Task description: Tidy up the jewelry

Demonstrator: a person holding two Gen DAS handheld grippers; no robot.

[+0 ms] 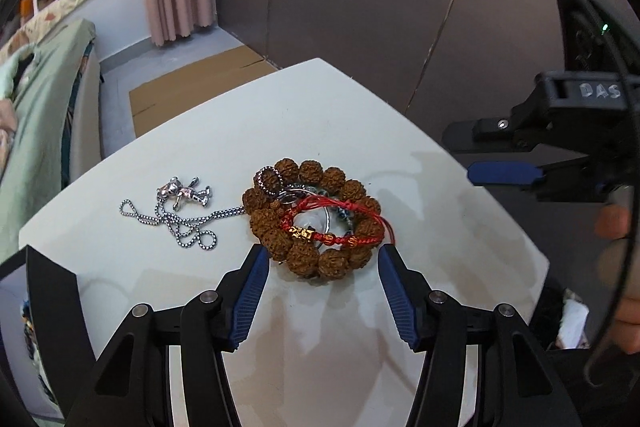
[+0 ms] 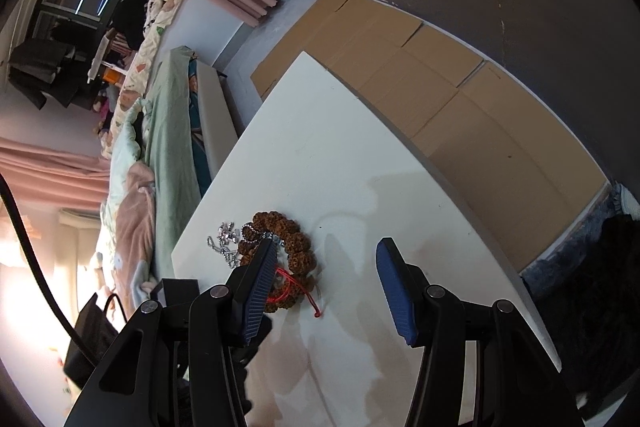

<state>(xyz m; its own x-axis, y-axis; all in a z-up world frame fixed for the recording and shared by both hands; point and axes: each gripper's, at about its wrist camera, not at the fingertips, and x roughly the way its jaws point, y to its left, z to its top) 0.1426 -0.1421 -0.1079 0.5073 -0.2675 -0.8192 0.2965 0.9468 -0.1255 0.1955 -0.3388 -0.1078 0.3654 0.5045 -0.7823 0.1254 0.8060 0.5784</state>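
On the white table (image 1: 320, 115) a brown bead bracelet (image 1: 348, 187) lies flat. A red cord bracelet (image 1: 332, 203) with gold charms lies across it, over silver rings (image 1: 326, 223) inside the loop. A silver chain (image 1: 180, 227) with a bear pendant (image 1: 186, 191) trails off to its left. My left gripper (image 1: 323, 251) is open, its blue pads either side of the bracelet's near edge, touching nothing. My right gripper (image 2: 328, 244) is open and empty over bare table. The bead bracelet (image 2: 296, 239) is left of it, partly behind its left finger. It also shows at the right as the right gripper (image 1: 468, 157).
The table's edges are close on all sides. A bed with a green blanket (image 1: 44, 115) stands to the left. Flattened cardboard (image 2: 440, 79) lies on the floor beyond the table, below a dark wall. A person's fingers (image 1: 612, 223) show at the right rim.
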